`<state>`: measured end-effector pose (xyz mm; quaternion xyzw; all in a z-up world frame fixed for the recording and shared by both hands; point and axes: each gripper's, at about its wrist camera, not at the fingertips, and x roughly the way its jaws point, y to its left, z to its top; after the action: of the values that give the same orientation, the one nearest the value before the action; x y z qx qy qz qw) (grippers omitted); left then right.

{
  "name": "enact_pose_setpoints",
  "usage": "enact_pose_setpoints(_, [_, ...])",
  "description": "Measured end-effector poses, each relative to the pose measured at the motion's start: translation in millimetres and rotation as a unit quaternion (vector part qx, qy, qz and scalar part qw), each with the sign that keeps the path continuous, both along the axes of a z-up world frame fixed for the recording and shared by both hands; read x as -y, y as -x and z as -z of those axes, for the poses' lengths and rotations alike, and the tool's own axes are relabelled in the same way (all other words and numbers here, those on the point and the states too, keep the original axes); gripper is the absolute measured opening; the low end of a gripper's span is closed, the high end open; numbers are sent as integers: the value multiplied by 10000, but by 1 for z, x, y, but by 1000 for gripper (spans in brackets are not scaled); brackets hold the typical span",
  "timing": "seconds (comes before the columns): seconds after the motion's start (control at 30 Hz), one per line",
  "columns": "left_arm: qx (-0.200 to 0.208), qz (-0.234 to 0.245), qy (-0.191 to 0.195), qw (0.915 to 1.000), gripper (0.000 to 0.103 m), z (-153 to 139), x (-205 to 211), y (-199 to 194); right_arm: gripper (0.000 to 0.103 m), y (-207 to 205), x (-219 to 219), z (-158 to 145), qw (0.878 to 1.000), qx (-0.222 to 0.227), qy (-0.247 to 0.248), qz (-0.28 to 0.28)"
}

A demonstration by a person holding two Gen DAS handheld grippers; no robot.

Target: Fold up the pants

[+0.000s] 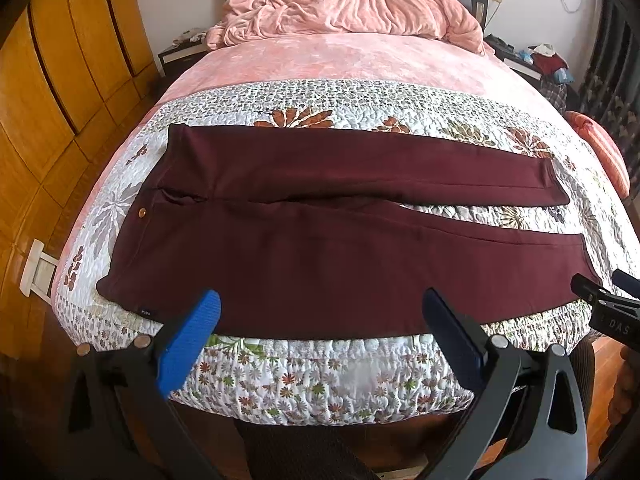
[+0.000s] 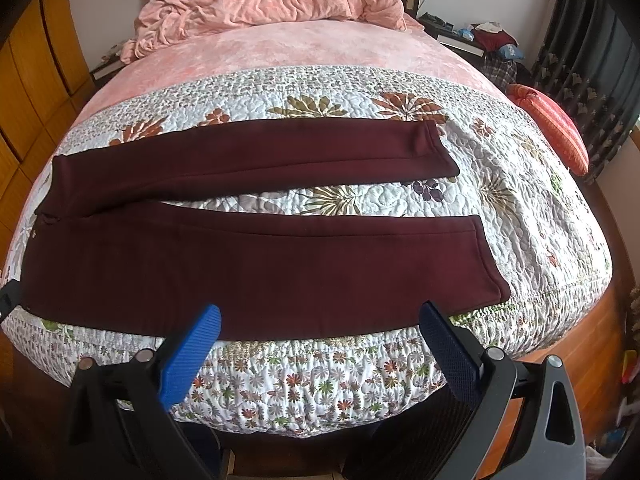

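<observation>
Dark maroon pants [image 1: 320, 256] lie flat across the foot of the bed, waist to the left, both legs running right and slightly spread. In the right wrist view the pants [image 2: 256, 264] show their two hems at the right. My left gripper [image 1: 320, 300] hovers open at the near edge of the near leg, nothing between its blue fingers [image 1: 192, 336]. My right gripper [image 2: 320, 312] is also open, just in front of the near leg close to its hem, holding nothing. The right gripper's tip [image 1: 600, 296] shows at the left wrist view's right edge.
A floral quilt [image 1: 320, 376] covers the bed's foot; a crumpled pink blanket [image 1: 352, 4] lies at the headboard. A wooden wardrobe [image 1: 52, 80] stands left. An orange cushion [image 2: 552, 124], cluttered nightstand [image 2: 480, 36] and dark curtains [image 2: 580, 60] are at the right.
</observation>
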<state>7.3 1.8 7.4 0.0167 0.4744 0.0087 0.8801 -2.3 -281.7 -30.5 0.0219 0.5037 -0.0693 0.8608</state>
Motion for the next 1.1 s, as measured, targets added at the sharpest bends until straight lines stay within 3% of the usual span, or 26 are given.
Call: enact_pose_setpoints(1.1, [-27, 18, 17, 10000, 100, 3, 2, -1, 99, 0, 0, 1, 10000, 0, 5, -3])
